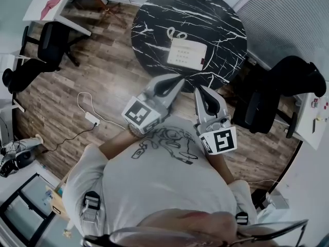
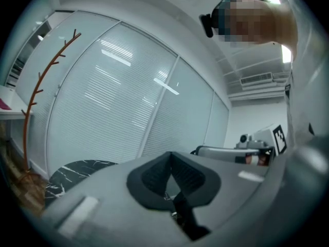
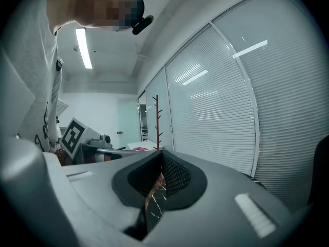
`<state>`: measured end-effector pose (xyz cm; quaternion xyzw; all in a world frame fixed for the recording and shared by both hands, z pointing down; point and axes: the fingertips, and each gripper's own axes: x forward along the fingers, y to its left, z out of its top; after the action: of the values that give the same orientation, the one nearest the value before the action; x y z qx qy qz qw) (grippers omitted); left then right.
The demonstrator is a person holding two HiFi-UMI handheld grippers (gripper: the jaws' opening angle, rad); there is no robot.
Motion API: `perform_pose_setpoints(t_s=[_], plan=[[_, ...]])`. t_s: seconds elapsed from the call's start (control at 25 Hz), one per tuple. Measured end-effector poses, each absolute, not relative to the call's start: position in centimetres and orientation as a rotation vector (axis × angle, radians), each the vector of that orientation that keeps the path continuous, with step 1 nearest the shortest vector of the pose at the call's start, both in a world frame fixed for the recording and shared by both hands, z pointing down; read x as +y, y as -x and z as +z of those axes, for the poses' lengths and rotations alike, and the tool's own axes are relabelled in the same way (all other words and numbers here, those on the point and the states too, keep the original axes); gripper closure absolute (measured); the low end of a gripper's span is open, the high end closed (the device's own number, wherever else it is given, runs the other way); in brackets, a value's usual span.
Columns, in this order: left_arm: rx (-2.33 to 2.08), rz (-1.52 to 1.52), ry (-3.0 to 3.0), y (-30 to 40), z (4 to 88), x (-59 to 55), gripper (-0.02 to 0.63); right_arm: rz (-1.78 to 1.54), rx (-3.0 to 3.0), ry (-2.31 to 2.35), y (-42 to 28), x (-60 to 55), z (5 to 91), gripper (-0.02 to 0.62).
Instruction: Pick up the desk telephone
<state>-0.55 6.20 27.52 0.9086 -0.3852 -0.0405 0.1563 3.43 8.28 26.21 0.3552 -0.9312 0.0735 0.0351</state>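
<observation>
I read the desk telephone (image 1: 186, 54) as a white unit lying flat on the round black marble table (image 1: 154, 19), on the table's right, near portion, with its curled cord (image 1: 177, 34) at the far end. Nothing touches it. I hold both tools in front of the person's white shirt (image 1: 159, 179), on the near side of the table and apart from the telephone. The left gripper (image 1: 180, 78) points toward the table's near edge from the left. The right gripper (image 1: 199, 89) sits just beside it on the right and points the same way. In the left gripper view, the two dark pads meet at the tip; the claw is closed together with nothing clamped in it. In the right gripper view, the pads likewise stand together with nothing held, and the narrow slit below the tip shows only the marble pattern beyond. Both tools point roughly level, toward a wall of white slatted blinds (image 2: 118, 96). A reddish coat stand (image 2: 36, 102) stands at the left of that wall. On the wooden floor (image 1: 103, 71), a black office chair (image 1: 51, 42) stands to the left of the table, a second black chair (image 1: 277, 86) stands to the right, and a white power strip (image 1: 92, 119) lies on the near left.
</observation>
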Motion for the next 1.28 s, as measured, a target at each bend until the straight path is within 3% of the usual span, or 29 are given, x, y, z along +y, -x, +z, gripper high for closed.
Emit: perform_pose_setpoints(t_s=[0.72, 1.28], plan=[[-1.034, -0.094, -2.618, 6.4, 28.4, -4.2, 0.602, 0.206, -2.821, -1.137, 2.6, -3.2, 26.7, 0.588], [-0.995, 0.047, -2.554, 5.5, 34.3, -7.0, 0.531, 0.282, -2.722, -1.143, 0.3, -6.5, 31.9, 0.547]])
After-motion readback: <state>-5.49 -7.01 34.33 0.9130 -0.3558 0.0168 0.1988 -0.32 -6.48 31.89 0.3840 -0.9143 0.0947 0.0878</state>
